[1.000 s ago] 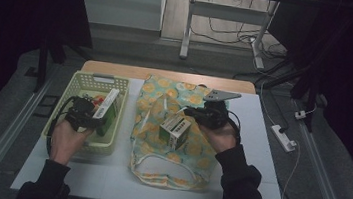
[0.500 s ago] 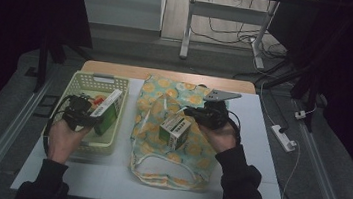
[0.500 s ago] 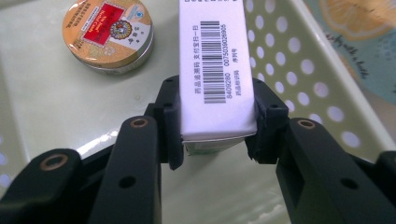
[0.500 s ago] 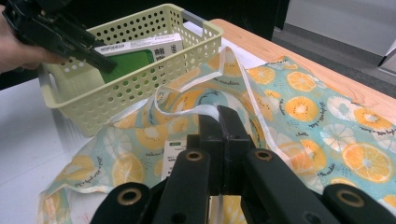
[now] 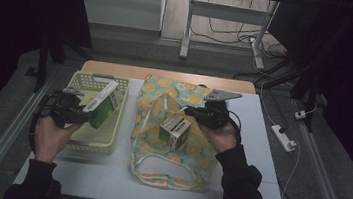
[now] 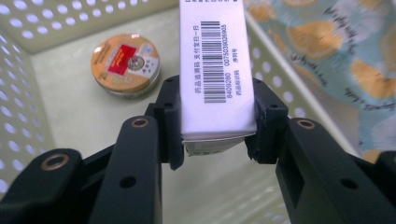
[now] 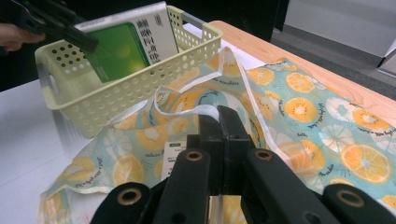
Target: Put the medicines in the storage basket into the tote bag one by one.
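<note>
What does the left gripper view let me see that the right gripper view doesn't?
Left gripper view: a round orange tin on the basket floor, and the barcode on the white box clamped in the left gripper. Right gripper view: the right gripper shut on the bag's white hem, the box's green face, and the wooden table edge. Both: the pale yellow basket, the box, and the orange-slice cloth bag.

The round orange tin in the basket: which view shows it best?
The left gripper view: the round orange tin lies flat on the bare floor of the yellow basket, lid and red label in plain sight. In the high view the held box hides that spot; in the right gripper view the basket wall blocks it.
</note>
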`<action>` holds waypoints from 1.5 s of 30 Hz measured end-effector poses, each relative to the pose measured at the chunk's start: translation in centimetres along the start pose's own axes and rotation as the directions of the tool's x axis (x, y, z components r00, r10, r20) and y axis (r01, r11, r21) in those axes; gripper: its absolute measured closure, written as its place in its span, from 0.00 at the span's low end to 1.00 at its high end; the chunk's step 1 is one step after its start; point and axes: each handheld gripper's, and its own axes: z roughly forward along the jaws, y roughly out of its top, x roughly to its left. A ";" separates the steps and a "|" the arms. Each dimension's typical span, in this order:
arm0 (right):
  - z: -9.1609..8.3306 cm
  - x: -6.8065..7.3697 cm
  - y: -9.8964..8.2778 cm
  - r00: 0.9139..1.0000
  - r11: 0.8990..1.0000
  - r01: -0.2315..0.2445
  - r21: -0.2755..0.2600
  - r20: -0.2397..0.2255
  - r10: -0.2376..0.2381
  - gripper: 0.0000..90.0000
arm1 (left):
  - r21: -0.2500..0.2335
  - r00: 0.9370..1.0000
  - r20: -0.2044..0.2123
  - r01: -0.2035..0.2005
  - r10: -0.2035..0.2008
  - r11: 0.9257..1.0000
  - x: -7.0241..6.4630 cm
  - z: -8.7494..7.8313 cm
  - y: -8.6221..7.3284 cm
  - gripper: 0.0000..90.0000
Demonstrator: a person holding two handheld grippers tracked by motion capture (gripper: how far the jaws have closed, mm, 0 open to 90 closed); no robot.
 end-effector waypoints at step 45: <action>0.4 0.0 -0.1 1.000 1.000 -0.004 0.009 0.004 0.004 1.00 | 0.001 0.918 0.355 -0.191 0.178 0.982 -10.5 -3.3 -2.5 0.69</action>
